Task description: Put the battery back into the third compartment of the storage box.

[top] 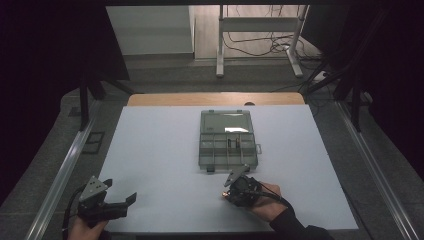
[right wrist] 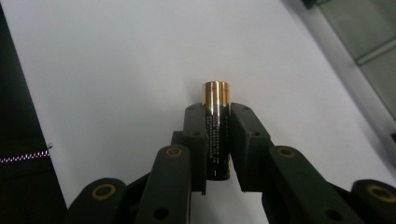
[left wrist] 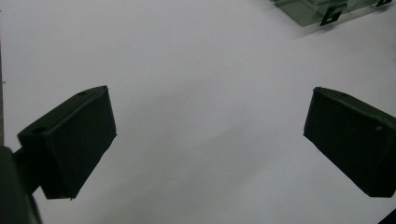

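A black battery with a gold end [right wrist: 216,130] is clamped between the jaws of my right gripper [right wrist: 217,116], its gold tip sticking out past them. In the high view the right gripper [top: 229,192] hovers just in front of the clear plastic compartment box [top: 227,140], and the battery's gold end [top: 225,192] glints at its left. The box lies open in the middle of the white board, with small dark items in its middle cells. My left gripper [top: 131,199] rests at the board's front left corner, jaws wide apart, with bare white board between its pads [left wrist: 77,140].
The white board [top: 160,160] covers the table. A wooden strip [top: 215,98] shows behind it. Metal rails run along both sides. Beyond the table stand a white frame [top: 260,35] and loose cables on the floor. A corner of the box [left wrist: 322,11] shows at the top of the left gripper view.
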`<state>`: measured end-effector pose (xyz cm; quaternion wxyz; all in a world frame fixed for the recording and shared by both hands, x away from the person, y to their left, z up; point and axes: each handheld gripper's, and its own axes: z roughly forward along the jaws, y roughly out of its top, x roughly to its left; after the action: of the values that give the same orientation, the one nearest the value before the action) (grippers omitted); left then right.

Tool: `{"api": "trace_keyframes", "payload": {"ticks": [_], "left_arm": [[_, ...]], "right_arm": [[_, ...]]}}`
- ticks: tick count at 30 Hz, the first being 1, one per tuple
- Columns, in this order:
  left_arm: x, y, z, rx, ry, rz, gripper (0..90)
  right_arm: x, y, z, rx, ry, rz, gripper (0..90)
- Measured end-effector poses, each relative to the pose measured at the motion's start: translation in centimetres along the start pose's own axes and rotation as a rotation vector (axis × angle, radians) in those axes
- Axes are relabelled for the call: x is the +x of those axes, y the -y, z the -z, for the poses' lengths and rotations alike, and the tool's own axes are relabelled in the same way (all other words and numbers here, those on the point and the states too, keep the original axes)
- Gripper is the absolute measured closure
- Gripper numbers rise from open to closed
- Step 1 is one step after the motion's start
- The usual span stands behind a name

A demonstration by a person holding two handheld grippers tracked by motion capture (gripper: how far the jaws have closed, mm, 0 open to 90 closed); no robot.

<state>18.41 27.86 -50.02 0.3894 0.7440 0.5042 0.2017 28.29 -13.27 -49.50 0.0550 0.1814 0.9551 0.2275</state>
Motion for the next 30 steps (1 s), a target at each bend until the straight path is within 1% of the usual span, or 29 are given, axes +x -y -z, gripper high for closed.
{"api": "trace_keyframes", "payload": {"ticks": [4,20,30], "left_arm": [[0.0,0.0,0.0,0.001,0.0,0.0,2.8],[0.0,0.0,0.0,0.001,0.0,0.0,2.8],[0.0,0.0,0.0,0.002,0.0,0.002,2.8]], "right_arm": [[-0.3,0.1,0.5,-0.02,-0.001,-0.018,77.1],[-1.4,-0.1,1.8,-0.084,0.026,-0.077,77.1],[-2.5,-0.1,2.6,-0.125,0.037,-0.111,77.1]]}}
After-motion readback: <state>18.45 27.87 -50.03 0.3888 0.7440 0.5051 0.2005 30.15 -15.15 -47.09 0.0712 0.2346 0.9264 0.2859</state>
